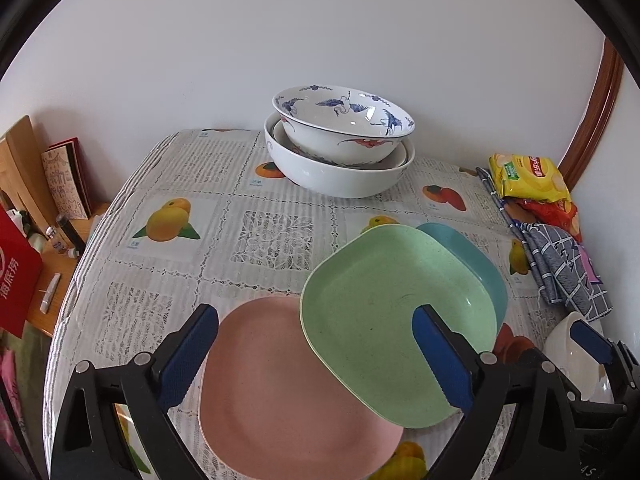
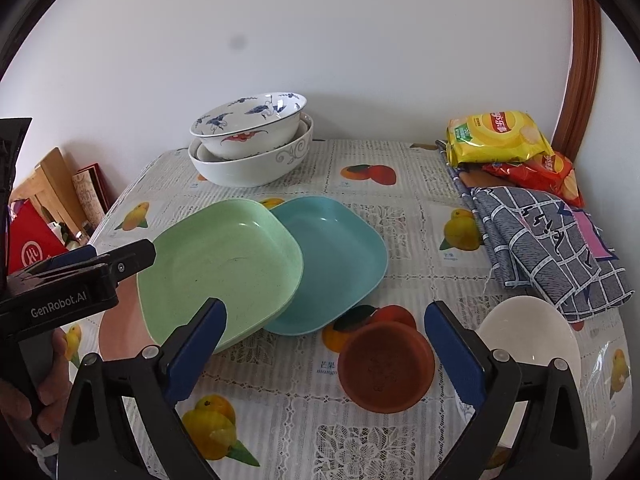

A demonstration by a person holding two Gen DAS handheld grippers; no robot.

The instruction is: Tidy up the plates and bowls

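A pink plate (image 1: pixel 272 392) lies on the fruit-print tablecloth (image 1: pixel 192 184). A green plate (image 1: pixel 384 300) leans over its right edge and also overlaps a blue plate (image 1: pixel 468 256). My left gripper (image 1: pixel 314 310) hangs open over the pink and green plates, gripping nothing. Two patterned white bowls (image 1: pixel 340 152) sit nested at the back by the wall. In the right wrist view, my right gripper (image 2: pixel 325 306) is open above a small brown dish (image 2: pixel 384 368), with a small white bowl (image 2: pixel 528 332) just to its right. The left gripper (image 2: pixel 120 254) shows at the left, over the green plate (image 2: pixel 224 268).
Yellow and red snack bags (image 2: pixel 496 136) and a folded blue checked cloth (image 2: pixel 544 248) lie along the table's right side under a wooden frame (image 2: pixel 580 80). A lower shelf on the left holds a red box (image 1: pixel 16 280), books (image 1: pixel 68 176) and small bottles. The white wall stands directly behind the table.
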